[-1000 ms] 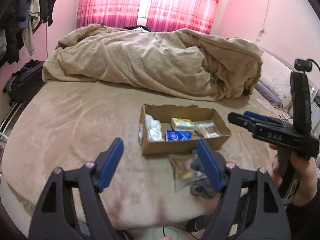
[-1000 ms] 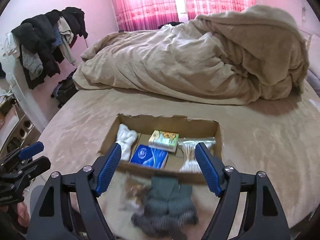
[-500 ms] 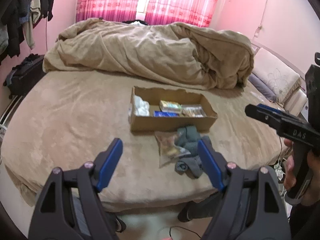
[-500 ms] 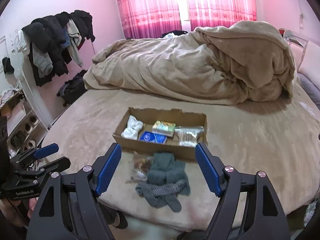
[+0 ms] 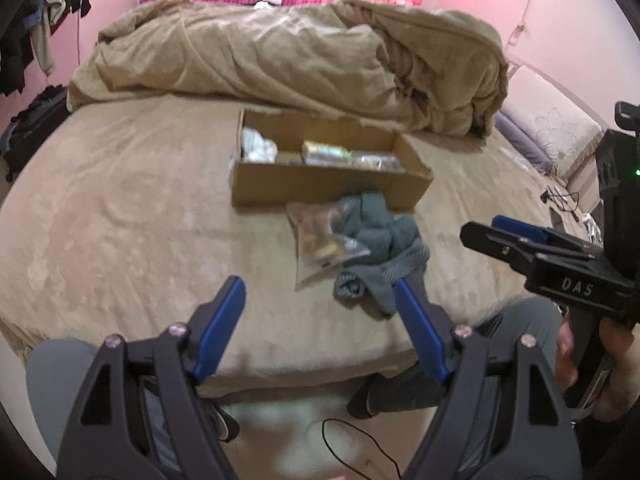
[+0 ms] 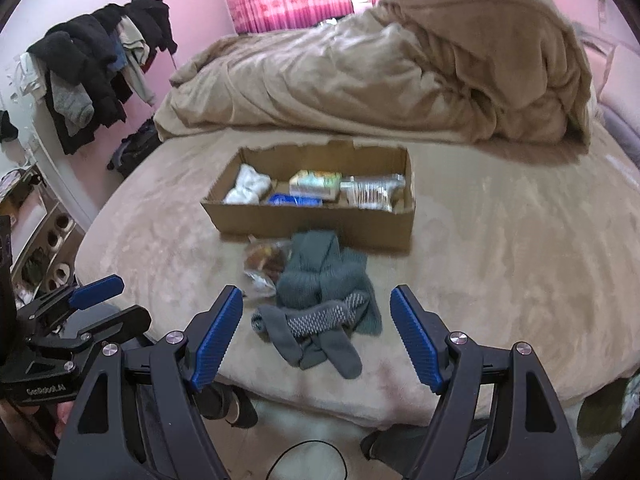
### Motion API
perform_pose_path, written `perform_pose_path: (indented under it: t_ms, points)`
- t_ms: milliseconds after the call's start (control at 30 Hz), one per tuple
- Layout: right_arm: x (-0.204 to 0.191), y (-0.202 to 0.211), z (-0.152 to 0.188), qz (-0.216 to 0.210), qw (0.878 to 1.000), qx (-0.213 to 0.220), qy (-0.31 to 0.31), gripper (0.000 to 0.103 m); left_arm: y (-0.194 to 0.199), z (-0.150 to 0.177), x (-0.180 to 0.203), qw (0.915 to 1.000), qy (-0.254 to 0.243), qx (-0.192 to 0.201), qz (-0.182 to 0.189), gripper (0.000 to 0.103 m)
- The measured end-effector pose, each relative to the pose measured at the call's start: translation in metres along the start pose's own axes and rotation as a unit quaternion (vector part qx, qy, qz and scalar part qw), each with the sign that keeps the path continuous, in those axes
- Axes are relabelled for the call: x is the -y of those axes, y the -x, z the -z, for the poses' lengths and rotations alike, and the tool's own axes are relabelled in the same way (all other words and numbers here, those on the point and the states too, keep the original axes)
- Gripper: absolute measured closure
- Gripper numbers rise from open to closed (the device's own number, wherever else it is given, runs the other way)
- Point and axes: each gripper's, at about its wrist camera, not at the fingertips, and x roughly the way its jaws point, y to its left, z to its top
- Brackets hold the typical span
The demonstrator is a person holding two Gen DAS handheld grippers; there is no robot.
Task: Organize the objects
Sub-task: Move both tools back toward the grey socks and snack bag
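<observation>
Box [image 6: 316,224] sits on the bed [image 6: 500,264], open top, long side toward the cameras. Inside the box: white cloth [image 6: 246,188] at its left end, blue packet [image 6: 294,200] and a green-printed carton [image 6: 316,184] mid-box, clear bag of swabs [image 6: 372,191] at its right end. Socks [image 6: 320,300], grey, in a loose heap just in front of the box, the upper part touching or nearly touching its front wall. A clear snack bag [image 6: 264,260] lies against the socks' left side, also just in front of the box; partly blurred, contents brownish. Right gripper [image 6: 316,330] hangs on the near side of the socks, away from the box, at the bed's edge; jaws spread wide, nothing between the blue pads, touching nothing. In its view the sock heap falls between and just beyond the two tips. Left gripper [image 5: 320,312] likewise on the near side of the box, jaws wide, empty; its right tip overlaps the sock heap in the left view, contact cannot be told. Rumpled blanket [image 6: 380,68] lies behind the box.
</observation>
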Motion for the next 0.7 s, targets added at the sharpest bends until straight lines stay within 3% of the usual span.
perform_pose_path:
  t_ms: [567,700]
  points:
    - [0.008,-0.093,0.032,-0.017,0.995,-0.095,-0.019,0.025,-0.059,0.023,-0.026,0.9973,0.032,-0.065,-0.004,0.024]
    - [0.009,-0.11,0.041,-0.024,0.993,-0.114,-0.026,0.043,-0.067,0.026,-0.03,0.9964,0.036,-0.076,-0.009,0.024]
